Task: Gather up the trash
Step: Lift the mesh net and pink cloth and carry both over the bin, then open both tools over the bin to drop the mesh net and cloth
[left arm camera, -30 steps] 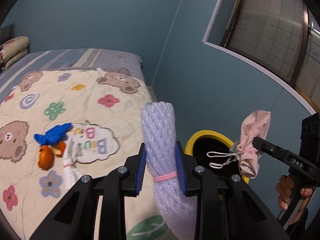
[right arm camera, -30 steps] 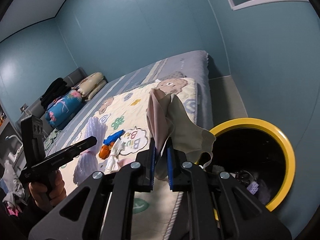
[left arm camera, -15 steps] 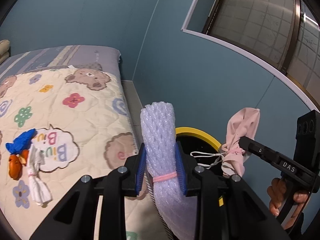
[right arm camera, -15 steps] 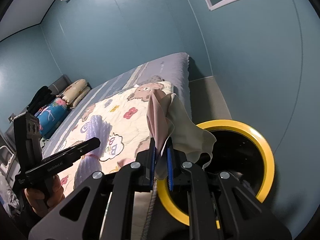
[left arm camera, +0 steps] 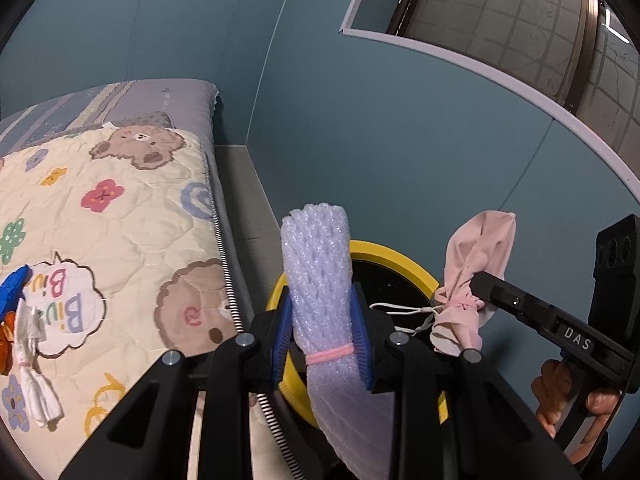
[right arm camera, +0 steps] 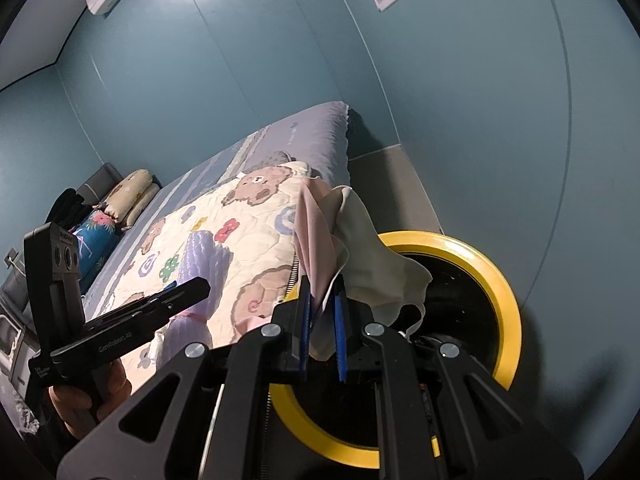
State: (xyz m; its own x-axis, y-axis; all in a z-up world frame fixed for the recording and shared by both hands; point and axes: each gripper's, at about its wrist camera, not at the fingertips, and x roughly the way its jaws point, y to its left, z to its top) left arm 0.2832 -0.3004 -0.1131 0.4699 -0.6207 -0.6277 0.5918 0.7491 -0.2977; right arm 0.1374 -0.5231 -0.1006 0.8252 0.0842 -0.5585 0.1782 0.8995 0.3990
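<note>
My left gripper [left arm camera: 320, 330] is shut on a white foam net roll [left arm camera: 320, 280] tied with a pink band, held above the near rim of the yellow-rimmed bin [left arm camera: 384, 254]. My right gripper [right arm camera: 322, 326] is shut on a pink cloth mask [right arm camera: 320, 236] and holds it over the bin [right arm camera: 500, 280]. The mask [left arm camera: 472, 272] and right gripper [left arm camera: 476, 284] show at the right of the left wrist view, over the bin's far side. The left gripper [right arm camera: 200, 286] with the foam roll [right arm camera: 200, 260] shows at the left of the right wrist view.
A bed with a cream bear quilt [left arm camera: 120, 220] lies to the left; a blue wrapper [left arm camera: 12, 288], an orange piece [left arm camera: 5, 344] and a white tied tissue [left arm camera: 34, 380] lie on it. Teal walls [left arm camera: 360, 140] stand close behind the bin. Pillows [right arm camera: 128, 196] lie at the bed's head.
Both grippers have moved right, away from the bed and over the yellow bin, each still holding its item. The bin now fills more of both views.
</note>
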